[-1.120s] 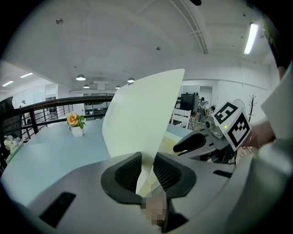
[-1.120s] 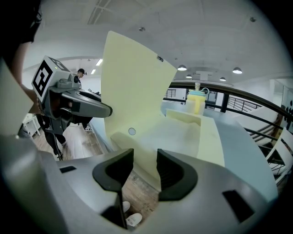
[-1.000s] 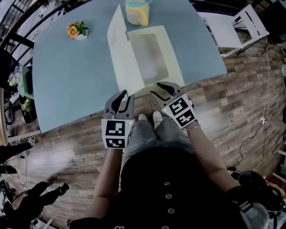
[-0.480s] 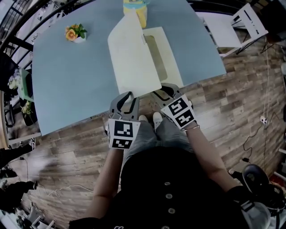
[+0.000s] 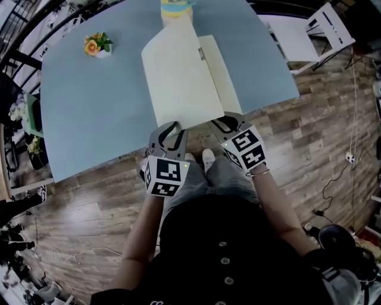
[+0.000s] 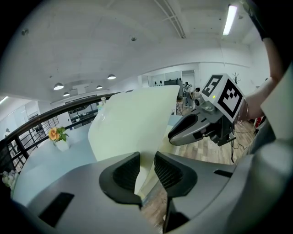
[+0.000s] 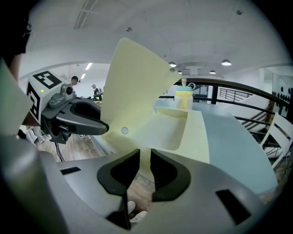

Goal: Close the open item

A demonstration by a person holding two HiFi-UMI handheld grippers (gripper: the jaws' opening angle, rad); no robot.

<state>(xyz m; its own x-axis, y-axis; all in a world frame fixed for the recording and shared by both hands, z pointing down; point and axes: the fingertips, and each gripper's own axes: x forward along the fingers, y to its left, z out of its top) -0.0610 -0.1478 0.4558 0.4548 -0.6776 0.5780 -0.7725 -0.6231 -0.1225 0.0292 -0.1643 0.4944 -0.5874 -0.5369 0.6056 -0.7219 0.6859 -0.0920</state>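
The blue table [image 5: 89,107] fills the space ahead of both tongs, and its near edge runs just in front of their tips. A white chair [image 5: 309,33] stands on the wood floor, far off to the right of the right tongs.

On the table lies a pale yellow box [image 5: 217,65], its near rim reaching the table edge where the tongs meet it. Its lid [image 5: 178,77] is hinged on the left side and tilts over the tray, partly lowered but not flat. A strip of the tray shows past its right edge.

The left tongs [image 5: 169,132] are closed to a narrow slit on the near edge of the lid. In the left gripper view the lid [image 6: 132,128] rises straight up out of the left tongs [image 6: 146,167], with the right tongs [image 6: 192,128] just to the right.

The right tongs [image 5: 225,123] are likewise pinched nearly together on a thin pale rim at the near edge of the box. In the right gripper view the right tongs [image 7: 145,171] have that rim between the pads. The tray [image 7: 183,132] stretches away beyond them, and the lid [image 7: 132,87] leans up to the left.

A yellow cup [image 5: 174,7] stands at the far end of the box, straight ahead of the tongs. A small pot of orange flowers [image 5: 95,44] sits well off to the left of the left tongs.
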